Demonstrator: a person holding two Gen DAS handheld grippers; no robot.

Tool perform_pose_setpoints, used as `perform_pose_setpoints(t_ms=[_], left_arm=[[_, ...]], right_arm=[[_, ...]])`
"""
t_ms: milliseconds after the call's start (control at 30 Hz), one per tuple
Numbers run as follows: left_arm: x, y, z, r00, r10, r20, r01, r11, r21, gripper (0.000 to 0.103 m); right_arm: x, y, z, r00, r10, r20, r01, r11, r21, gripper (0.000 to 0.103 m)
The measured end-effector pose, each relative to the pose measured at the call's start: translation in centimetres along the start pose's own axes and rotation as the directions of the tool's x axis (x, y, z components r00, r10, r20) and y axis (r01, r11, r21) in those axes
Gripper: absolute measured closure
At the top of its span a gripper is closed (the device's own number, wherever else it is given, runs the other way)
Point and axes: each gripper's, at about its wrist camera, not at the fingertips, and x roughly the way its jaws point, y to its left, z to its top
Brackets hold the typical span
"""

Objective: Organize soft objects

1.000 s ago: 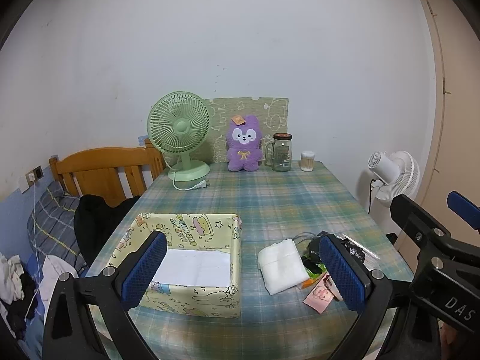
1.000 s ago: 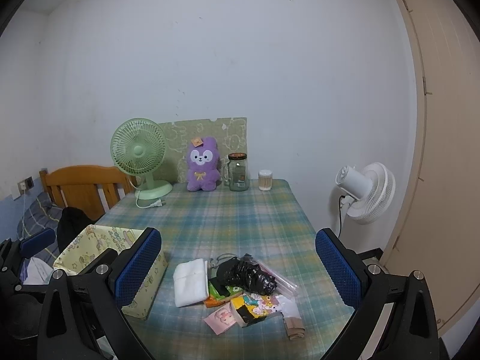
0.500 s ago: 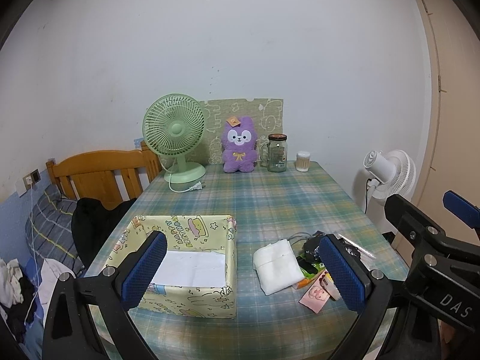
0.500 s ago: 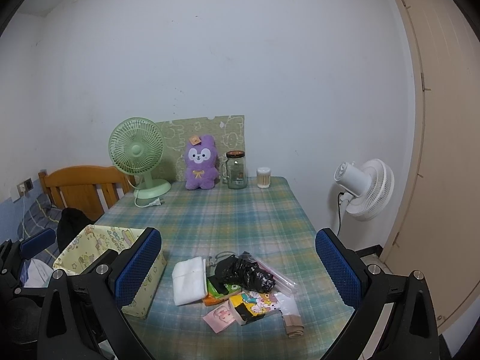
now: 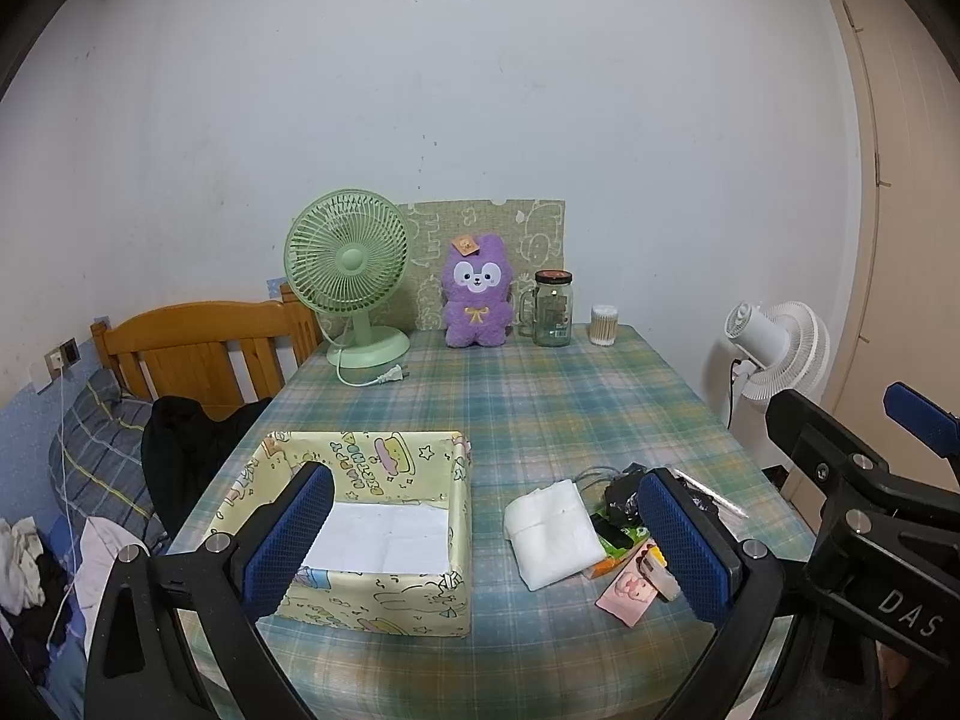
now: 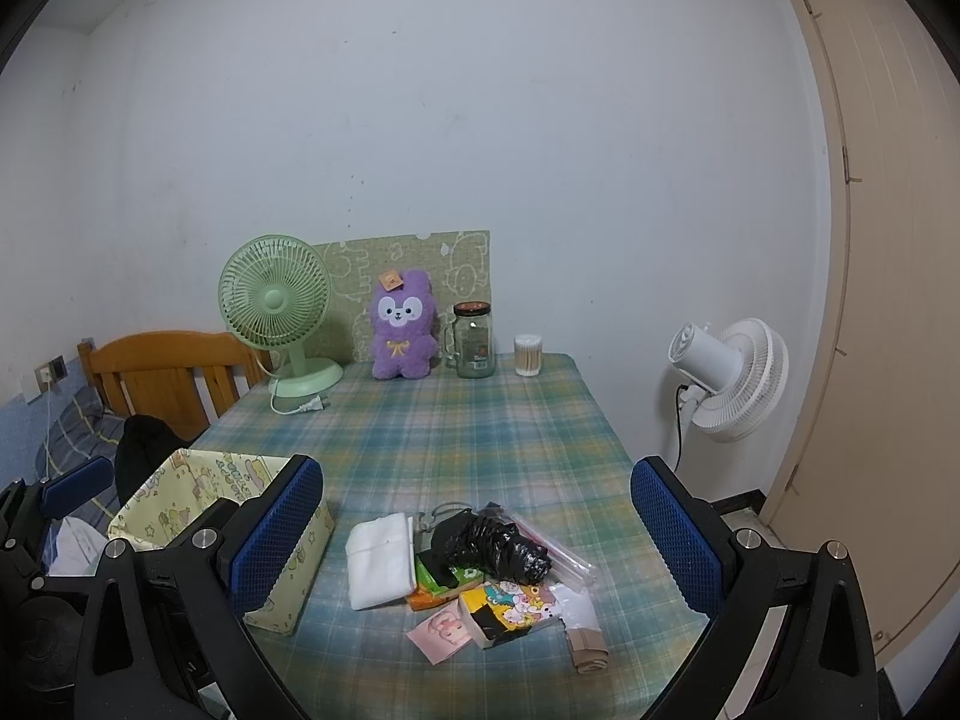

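A yellow cartoon-print box point(image 5: 366, 516) stands open on the plaid table point(image 5: 510, 408), also in the right wrist view point(image 6: 198, 480). Right of it lies a folded white cloth point(image 5: 552, 531) point(image 6: 381, 558) beside a heap of small items: a black crumpled bag point(image 6: 489, 543), colourful packets point(image 6: 510, 600), a pink card point(image 6: 441, 633), a beige sock point(image 6: 585, 648). A purple plush point(image 5: 477, 294) point(image 6: 402, 324) sits at the back. My left gripper point(image 5: 486, 546) is open and empty above the near edge. My right gripper point(image 6: 474, 546) is open and empty, facing the heap.
A green desk fan point(image 5: 351, 276), a glass jar point(image 5: 552, 309) and a cotton-swab tub point(image 5: 604, 326) stand along the back wall. A white floor fan point(image 6: 729, 378) and a door point(image 6: 888, 300) are on the right. A wooden bed headboard point(image 5: 198, 348) is on the left.
Both grippers have drawn back and risen slightly, so the table looks a little farther off. Both stay open and empty. Nothing on the table has moved.
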Motion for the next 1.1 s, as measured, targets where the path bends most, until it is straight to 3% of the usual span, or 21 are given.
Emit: perform_pose_setpoints(t_ms=[1100], left_arm=[[-0.18,0.0,0.14,1.0,-0.004,0.01,0.004,1.0,-0.006,0.001]], right_arm=[[-0.24,0.27,0.5,1.0,0.006,0.006,-0.006,1.0,0.004,0.0]])
